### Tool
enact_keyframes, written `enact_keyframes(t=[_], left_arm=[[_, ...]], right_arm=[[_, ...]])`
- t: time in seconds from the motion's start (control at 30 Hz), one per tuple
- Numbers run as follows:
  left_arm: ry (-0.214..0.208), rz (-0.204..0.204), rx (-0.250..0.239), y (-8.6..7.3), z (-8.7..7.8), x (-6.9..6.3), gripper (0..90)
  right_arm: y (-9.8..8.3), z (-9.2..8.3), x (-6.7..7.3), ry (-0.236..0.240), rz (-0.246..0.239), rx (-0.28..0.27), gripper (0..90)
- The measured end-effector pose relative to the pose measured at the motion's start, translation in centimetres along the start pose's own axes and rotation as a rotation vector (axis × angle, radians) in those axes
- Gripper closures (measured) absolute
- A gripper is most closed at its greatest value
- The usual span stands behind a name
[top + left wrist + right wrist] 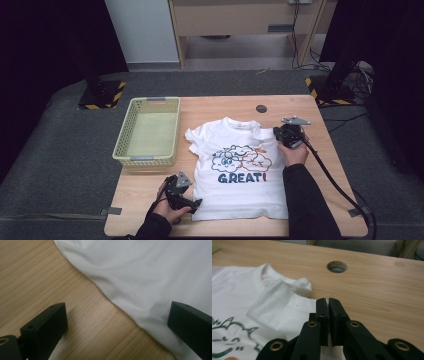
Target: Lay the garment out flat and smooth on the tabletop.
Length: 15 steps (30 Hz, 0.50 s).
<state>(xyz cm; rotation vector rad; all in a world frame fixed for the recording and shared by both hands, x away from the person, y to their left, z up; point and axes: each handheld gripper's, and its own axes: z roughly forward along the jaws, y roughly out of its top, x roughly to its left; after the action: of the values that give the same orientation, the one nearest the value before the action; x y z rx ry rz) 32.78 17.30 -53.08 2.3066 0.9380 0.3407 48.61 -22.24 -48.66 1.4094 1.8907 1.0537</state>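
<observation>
A white T-shirt (240, 185) with a cartoon print and the word GREAT! lies face up on the wooden table (220, 106). My right gripper (276, 132) is at the shirt's right shoulder, where the sleeve is folded inward. In the right gripper view the gripper (328, 300) has its jaws together, with a thin sliver of the white T-shirt (274, 310) pinched between them. My left gripper (196, 204) rests at the shirt's lower left corner. Its jaws stand wide open in the left gripper view (117, 306), one over bare wood and one over the T-shirt (150, 272).
A pale green plastic basket (147, 159) stands on the table's left side, beside the shirt. A round cable hole (261, 108) (336, 266) sits in the tabletop behind the collar. Black stands and cables flank the table on the floor.
</observation>
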Motion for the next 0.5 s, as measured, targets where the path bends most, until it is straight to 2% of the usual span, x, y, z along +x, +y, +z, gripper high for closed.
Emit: enact_keyframes(t=[0.07, 0.13, 0.23, 0.3, 0.37, 0.43, 0.5], left_arm=[[0.0, 0.0, 0.0, 0.0, 0.0, 0.0, 2.3], [0.0, 0.0, 0.0, 0.0, 0.0, 0.0, 2.3], [0.001, 0.0, 0.0, 0.0, 0.0, 0.0, 2.3], [0.001, 0.0, -0.001, 0.0, 0.0, 0.0, 2.3], [0.001, 0.0, 0.0, 0.0, 0.0, 0.0, 2.3], [0.001, -0.001, 0.0, 0.0, 0.0, 0.0, 2.3], [0.002, -0.001, 0.0, 0.0, 0.0, 0.0, 2.4]], right_arm=[[-0.3, -0.3, -1.1, -0.044, 0.048, -0.011, 86.1], [-0.8, -0.4, -2.1, -0.092, 0.083, 0.001, 84.2], [-1.9, -0.1, -3.4, -0.155, 0.126, 0.056, 77.5], [-2.6, -0.1, -3.9, -0.19, 0.144, 0.074, 73.4], [-2.8, -0.2, -4.2, -0.2, 0.146, 0.066, 67.1], [-2.6, -0.5, -4.2, -0.2, 0.124, 0.046, 62.9], [-2.2, -0.8, -3.9, -0.175, 0.096, 0.02, 58.9]])
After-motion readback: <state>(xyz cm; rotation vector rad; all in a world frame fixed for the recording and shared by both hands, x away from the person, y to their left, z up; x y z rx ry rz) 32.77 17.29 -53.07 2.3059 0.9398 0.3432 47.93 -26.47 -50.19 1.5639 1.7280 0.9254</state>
